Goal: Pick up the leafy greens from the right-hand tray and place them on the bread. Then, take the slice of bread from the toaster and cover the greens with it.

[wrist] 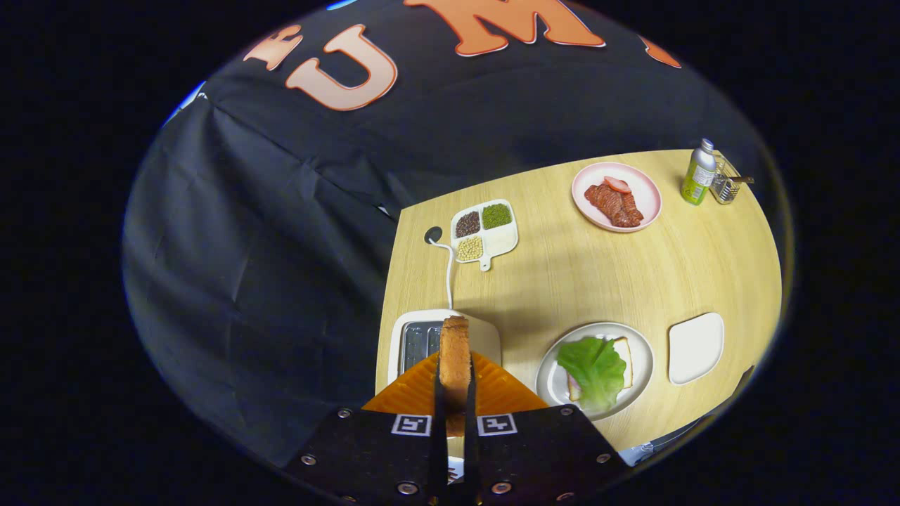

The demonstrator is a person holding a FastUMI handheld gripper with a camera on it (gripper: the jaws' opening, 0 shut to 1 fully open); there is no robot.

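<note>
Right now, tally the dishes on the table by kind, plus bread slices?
Round plates: 2, pink plate with red meat, grey-white plate with green leafy lettuce on bread.
Trays: 2, white divided tray of grains, white square tray.
Bread slices: 2, white slice under lettuce, toasted brown slice clamped in the claw above the white toaster.
Total: 6

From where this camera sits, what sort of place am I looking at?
Most likely a mock kitchen table set up in a booth for sandwich making. A toaster sits on the wooden table, the gripper holds a bread slice, and leafy greens lie on a plate.
</note>
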